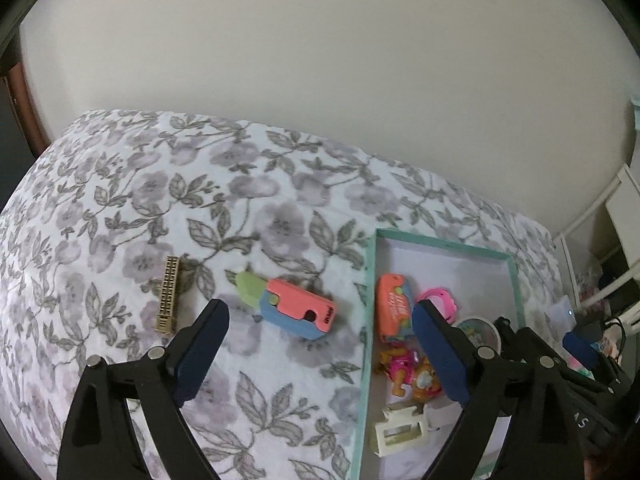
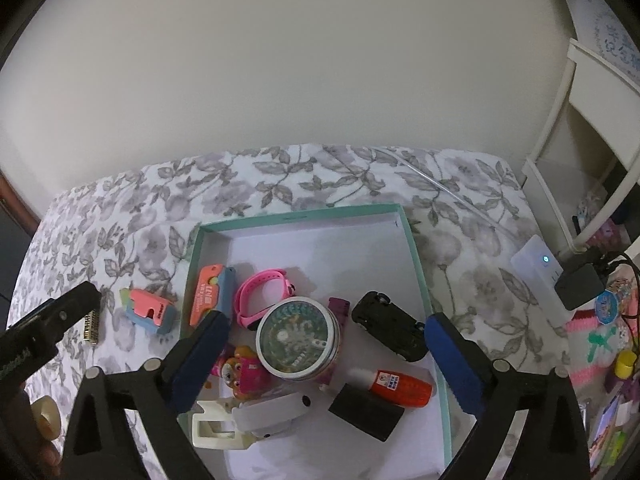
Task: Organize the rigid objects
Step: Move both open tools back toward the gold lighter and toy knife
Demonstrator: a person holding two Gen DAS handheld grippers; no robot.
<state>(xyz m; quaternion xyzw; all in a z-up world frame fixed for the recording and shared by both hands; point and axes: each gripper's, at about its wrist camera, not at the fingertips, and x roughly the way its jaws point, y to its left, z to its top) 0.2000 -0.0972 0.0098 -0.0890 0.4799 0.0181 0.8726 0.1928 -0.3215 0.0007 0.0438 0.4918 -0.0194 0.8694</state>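
The box (image 2: 416,264), a shallow tray with a teal rim and white floor, is seen below and ahead of the right gripper (image 2: 324,344), resting on a bedspread (image 2: 352,176) printed with grey leaves and flowers. Its long axis runs away from the right gripper toward a plain cream wall (image 2: 280,60). Inside it are a round tin (image 2: 298,340) between the right gripper's fingers, a black toy car (image 2: 390,326), a pink watch (image 2: 260,292), an orange case (image 2: 208,296), a glue bottle (image 2: 400,386), a black block (image 2: 366,410), a pink figure (image 2: 244,368) and a white clip (image 2: 216,428).

Ahead of the left gripper (image 1: 320,332), outside the box, lies a pink-and-blue toy (image 1: 298,312), its long axis slanted, its green tip pointing up-left away from the box. Left of it a small gold tower (image 1: 168,294) lies flat, its base nearer the gripper.

Both grippers are spread wide, with nothing pinched. To the right of the bed, white shelving (image 2: 580,128) and a power strip (image 2: 534,258) are seen.
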